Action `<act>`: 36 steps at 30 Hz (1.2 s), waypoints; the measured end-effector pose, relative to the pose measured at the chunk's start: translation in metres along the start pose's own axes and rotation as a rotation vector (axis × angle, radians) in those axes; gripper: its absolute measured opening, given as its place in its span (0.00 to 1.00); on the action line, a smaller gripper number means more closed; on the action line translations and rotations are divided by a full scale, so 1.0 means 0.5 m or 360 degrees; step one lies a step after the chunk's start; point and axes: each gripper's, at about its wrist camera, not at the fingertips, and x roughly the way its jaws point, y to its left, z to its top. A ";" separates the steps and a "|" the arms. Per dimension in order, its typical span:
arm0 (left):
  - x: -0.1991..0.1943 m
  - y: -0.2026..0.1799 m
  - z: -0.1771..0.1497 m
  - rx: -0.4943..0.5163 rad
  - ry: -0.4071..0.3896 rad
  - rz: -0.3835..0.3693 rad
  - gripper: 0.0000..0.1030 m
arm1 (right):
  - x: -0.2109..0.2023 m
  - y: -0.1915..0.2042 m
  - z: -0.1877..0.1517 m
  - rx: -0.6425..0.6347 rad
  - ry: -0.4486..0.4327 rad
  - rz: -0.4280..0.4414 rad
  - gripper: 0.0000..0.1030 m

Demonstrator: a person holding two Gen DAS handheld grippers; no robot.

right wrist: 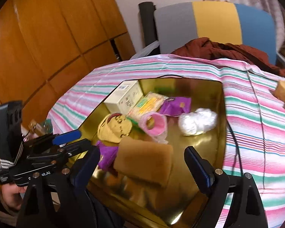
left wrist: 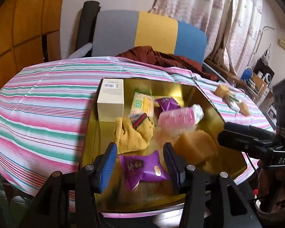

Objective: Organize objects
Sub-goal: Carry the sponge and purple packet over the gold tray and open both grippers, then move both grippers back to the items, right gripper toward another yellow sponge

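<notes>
Most items already inside gold tin: cream box, sponge, purple packets. Few pieces left far right on bench. Left hand-held gripper and right hand-held gripper both apart, clamping nothing.

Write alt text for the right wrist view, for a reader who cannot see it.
The right gripper, jaws open and empty, hangs over a tan rectangular sponge block lying in a shiny gold metal tray on a pink-and-green striped tablecloth. Behind it lie a pink plastic cup, a yellow plush toy, purple snack packets and a cream carton; the left gripper enters at left.
</notes>
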 end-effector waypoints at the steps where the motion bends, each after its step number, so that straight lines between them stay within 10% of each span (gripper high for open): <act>1: -0.001 0.001 0.003 -0.0014 -0.0008 0.0002 0.49 | -0.003 -0.004 0.000 0.0013 -0.0012 -0.0008 0.88; 36: 0.030 -0.229 0.062 0.0272 0.0001 -0.0241 0.51 | -0.149 -0.271 0.015 0.0460 -0.0291 -0.0428 0.88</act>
